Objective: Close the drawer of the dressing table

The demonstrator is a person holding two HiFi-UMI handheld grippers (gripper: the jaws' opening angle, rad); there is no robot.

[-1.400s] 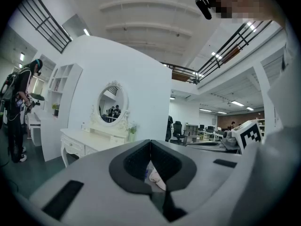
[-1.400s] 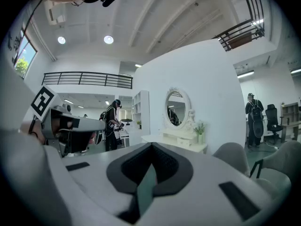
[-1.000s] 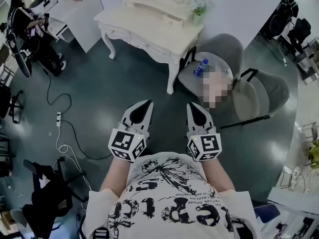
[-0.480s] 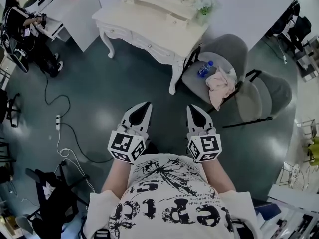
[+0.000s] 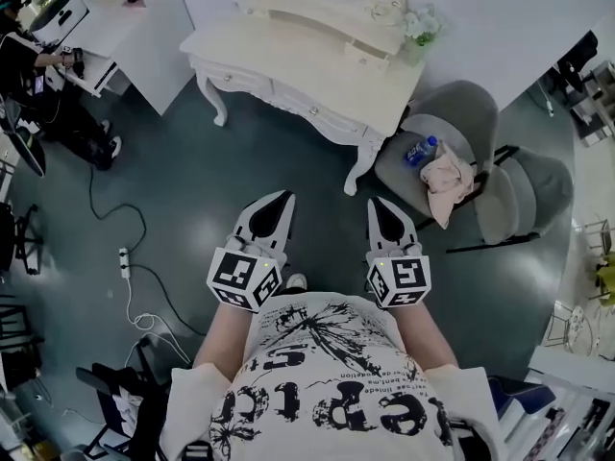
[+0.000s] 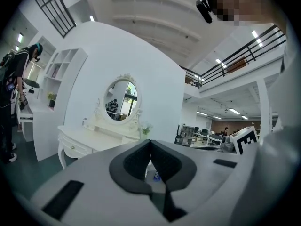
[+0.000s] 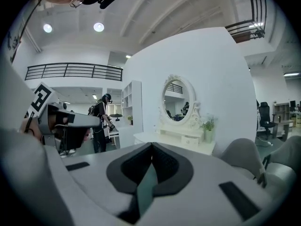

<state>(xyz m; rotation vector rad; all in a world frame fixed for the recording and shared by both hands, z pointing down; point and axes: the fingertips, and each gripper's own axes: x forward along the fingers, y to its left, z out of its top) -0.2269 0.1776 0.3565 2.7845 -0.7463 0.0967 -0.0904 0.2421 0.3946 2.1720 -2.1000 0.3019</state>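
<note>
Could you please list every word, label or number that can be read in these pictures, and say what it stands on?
No text can be quoted with certainty.
T-shirt: large letters, upside down and partly cut off, not surely readable; the small lines beside them are too small.
Bottle: label too small to read.
Left gripper, right gripper: square markers only, no words.

T-shirt [image 5: 327, 392], bottom centre of head view: bore large blackletter print, only partly legible, seemingly "eptic"; the finer lines of print beside it were too small to read. Marker cubes [image 5: 246, 279], lower centre: carried square coded patterns, no letters. Nothing else was legible.
</note>
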